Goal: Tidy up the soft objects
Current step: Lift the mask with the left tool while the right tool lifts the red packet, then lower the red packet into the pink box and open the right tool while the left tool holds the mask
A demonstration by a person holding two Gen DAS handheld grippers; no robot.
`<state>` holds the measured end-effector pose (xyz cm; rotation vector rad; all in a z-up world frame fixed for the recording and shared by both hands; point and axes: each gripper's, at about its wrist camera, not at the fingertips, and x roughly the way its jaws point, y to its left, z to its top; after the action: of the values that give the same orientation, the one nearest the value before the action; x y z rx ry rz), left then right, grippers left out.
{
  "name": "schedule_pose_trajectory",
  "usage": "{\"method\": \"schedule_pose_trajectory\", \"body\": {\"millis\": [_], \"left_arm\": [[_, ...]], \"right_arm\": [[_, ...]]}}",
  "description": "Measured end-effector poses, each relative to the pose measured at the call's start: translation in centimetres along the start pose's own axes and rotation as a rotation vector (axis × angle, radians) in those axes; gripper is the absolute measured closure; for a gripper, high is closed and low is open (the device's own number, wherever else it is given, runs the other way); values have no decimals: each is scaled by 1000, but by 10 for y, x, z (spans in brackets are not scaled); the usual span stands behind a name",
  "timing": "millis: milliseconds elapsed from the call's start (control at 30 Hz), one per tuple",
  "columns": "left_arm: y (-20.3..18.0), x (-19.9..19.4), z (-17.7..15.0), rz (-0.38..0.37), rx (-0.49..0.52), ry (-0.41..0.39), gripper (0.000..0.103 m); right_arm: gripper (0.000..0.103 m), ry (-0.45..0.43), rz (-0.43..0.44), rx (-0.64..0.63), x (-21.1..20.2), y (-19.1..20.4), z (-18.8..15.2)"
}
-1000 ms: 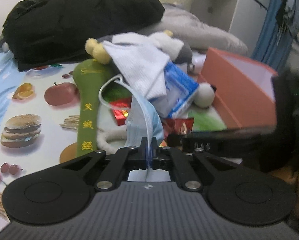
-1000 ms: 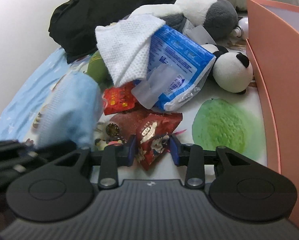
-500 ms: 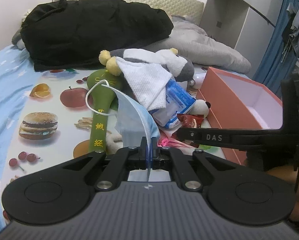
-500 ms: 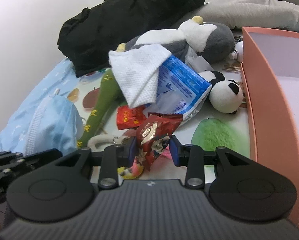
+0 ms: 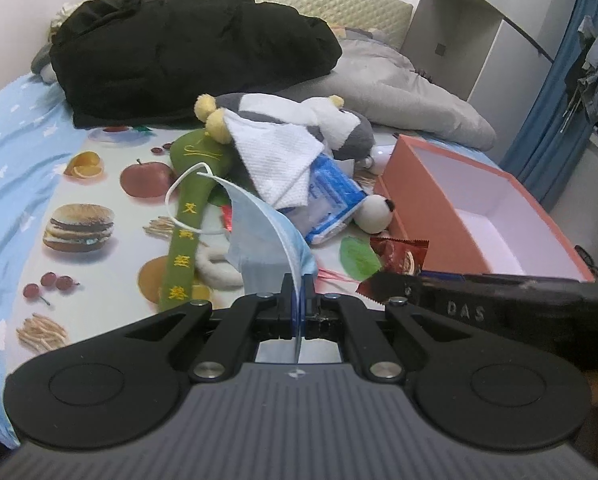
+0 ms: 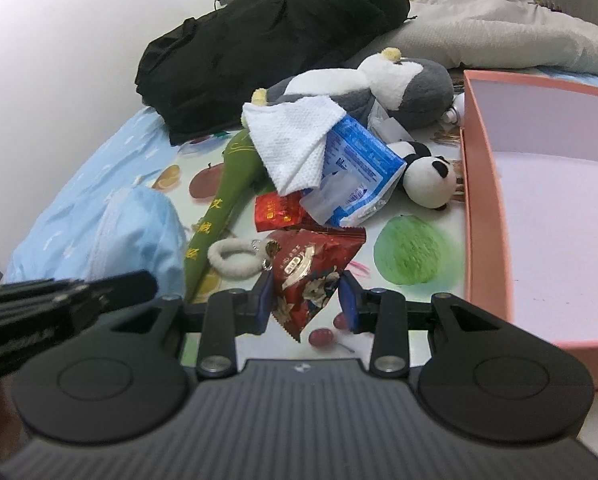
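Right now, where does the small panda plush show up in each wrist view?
Left wrist: the panda plush lies right of centre, beside the pink box's near-left wall.
Right wrist: the panda plush is upper right of centre, left of the pink box.
Shared landmark: the blue wipes pack beside it.

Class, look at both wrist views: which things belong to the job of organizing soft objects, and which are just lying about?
Part of the job:
left gripper pinching the blue face mask
right gripper holding the red snack packet
pink box
panda plush
white cloth

Lying about:
black coat
grey pillow
blue curtain
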<state>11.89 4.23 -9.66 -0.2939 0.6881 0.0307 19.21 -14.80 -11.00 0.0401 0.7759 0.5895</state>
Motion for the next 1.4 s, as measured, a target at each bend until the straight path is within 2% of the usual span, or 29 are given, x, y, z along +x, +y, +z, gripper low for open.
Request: {"method": "schedule_pose_trajectory", "body": {"millis": [133, 433, 633, 833, 967, 1100, 1400], "left_arm": [[-16, -4, 16, -25, 8, 8, 101], [-68, -17, 73, -101, 67, -41, 101], [-110, -18, 105, -186, 109, -62, 101], [-149, -9, 124, -242, 158, -57, 101], [-174, 15, 129, -274, 179, -6, 101], [-198, 52, 129, -290, 199, 55, 101], [-239, 138, 114, -299, 258, 240, 101]], "right_arm": [[64, -31, -14, 0, -25, -1, 10], [64, -143, -58, 14, -82, -20, 55], [64, -209, -138, 23, -115, -41, 81], [64, -264, -197, 66, -137, -68, 93], [64, -245, -233, 101, -137, -93, 94], [64, -189, -271, 158, -126, -128, 90], [64, -57, -313, 279, -88, -198, 69]]}}
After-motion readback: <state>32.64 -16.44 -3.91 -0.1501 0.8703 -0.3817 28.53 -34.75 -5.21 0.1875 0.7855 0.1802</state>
